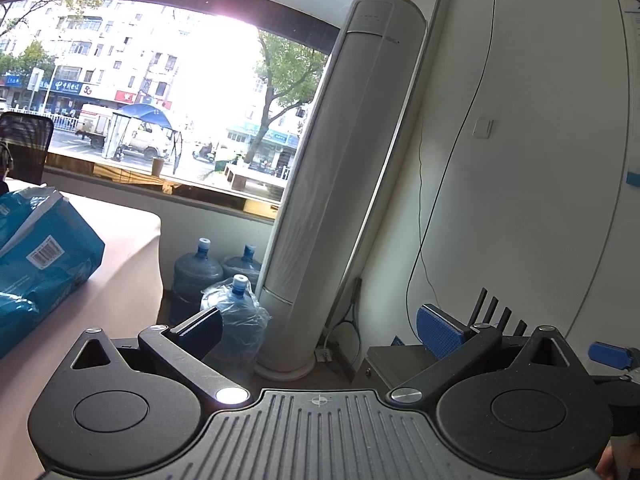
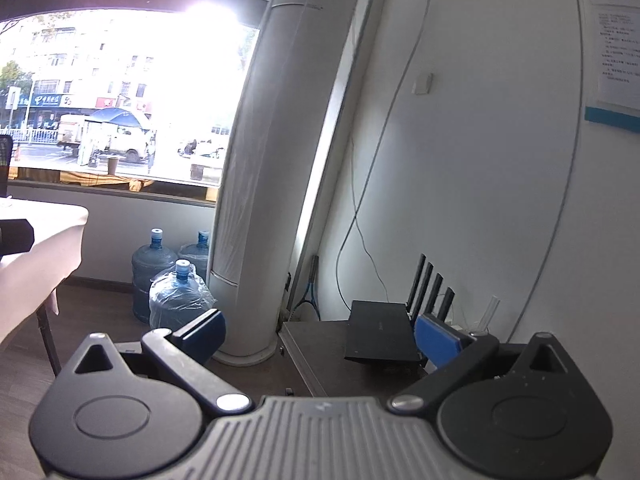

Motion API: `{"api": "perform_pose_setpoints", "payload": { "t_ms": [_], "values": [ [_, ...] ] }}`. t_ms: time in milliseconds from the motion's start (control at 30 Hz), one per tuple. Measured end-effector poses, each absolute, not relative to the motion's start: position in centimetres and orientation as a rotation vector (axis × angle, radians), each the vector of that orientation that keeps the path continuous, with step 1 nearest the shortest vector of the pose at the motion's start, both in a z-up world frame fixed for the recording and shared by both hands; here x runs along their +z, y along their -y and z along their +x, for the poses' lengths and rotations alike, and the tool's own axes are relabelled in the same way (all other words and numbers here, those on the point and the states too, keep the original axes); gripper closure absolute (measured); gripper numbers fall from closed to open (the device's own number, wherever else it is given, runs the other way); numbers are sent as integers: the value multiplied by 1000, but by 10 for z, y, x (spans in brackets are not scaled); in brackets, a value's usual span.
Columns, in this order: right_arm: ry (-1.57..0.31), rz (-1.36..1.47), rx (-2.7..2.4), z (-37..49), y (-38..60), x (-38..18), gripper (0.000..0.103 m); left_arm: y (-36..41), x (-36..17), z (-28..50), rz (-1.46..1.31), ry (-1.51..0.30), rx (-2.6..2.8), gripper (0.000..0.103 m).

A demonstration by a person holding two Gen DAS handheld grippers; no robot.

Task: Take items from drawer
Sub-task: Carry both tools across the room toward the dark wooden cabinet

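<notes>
- Room: a wide window (image 1: pixel 132 92) onto a street, a tall white floor-standing air conditioner (image 1: pixel 340 184) in the corner, three water jugs (image 1: pixel 198 272) on the floor at its base, a white wall with thin cables hanging down.
- Left wrist view only: a pale surface (image 1: pixel 120 264) at the left edge carrying a blue plastic package (image 1: pixel 44 264) with a barcode label; a dark chair back (image 1: pixel 24 148) behind it. At the far right edge I see a blue pad of the right claw (image 1: pixel 610 354).
- Right wrist view only: a black router (image 2: pixel 382 330) with four upright antennas, sitting on a low dark cabinet (image 2: pixel 316 356) beside the air conditioner; a racket leaning in the corner; a printed notice (image 2: pixel 618 52) on the wall.
- In the left view only the antenna tips show, behind my right finger.
- Left claw (image 1: pixel 320 330): jaws spread wide, nothing between them.
- Right claw (image 2: pixel 320 334): jaws spread wide, nothing between them.
- Task thing: I cannot make out a drawer or its contents in either view.
</notes>
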State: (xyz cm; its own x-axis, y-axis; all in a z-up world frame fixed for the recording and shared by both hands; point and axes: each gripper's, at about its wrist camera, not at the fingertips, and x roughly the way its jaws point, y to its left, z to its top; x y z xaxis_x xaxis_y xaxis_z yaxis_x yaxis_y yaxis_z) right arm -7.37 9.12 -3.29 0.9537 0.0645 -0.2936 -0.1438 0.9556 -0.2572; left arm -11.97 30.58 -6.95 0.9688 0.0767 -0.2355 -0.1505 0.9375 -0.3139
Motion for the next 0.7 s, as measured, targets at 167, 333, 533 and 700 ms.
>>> {"api": "perform_pose_setpoints", "payload": {
  "t_ms": [167, 333, 533, 700],
  "values": [
    [-407, -367, 221, -70, -131, -37, 1, -318, -72, -143, -356, -281, 176, 0],
    [-388, -411, 320, -70, -167, -38, 1, -338, -68, -128, -350, -238, 229, 0],
    [-392, -301, 318, -48, -170, -51, 1, -338, -74, -85, -259, -271, 221, 0],
    [-363, -211, 300, 4, -154, -56, 1, -334, -72, -35, -191, -254, 262, 0]
  ]
}}
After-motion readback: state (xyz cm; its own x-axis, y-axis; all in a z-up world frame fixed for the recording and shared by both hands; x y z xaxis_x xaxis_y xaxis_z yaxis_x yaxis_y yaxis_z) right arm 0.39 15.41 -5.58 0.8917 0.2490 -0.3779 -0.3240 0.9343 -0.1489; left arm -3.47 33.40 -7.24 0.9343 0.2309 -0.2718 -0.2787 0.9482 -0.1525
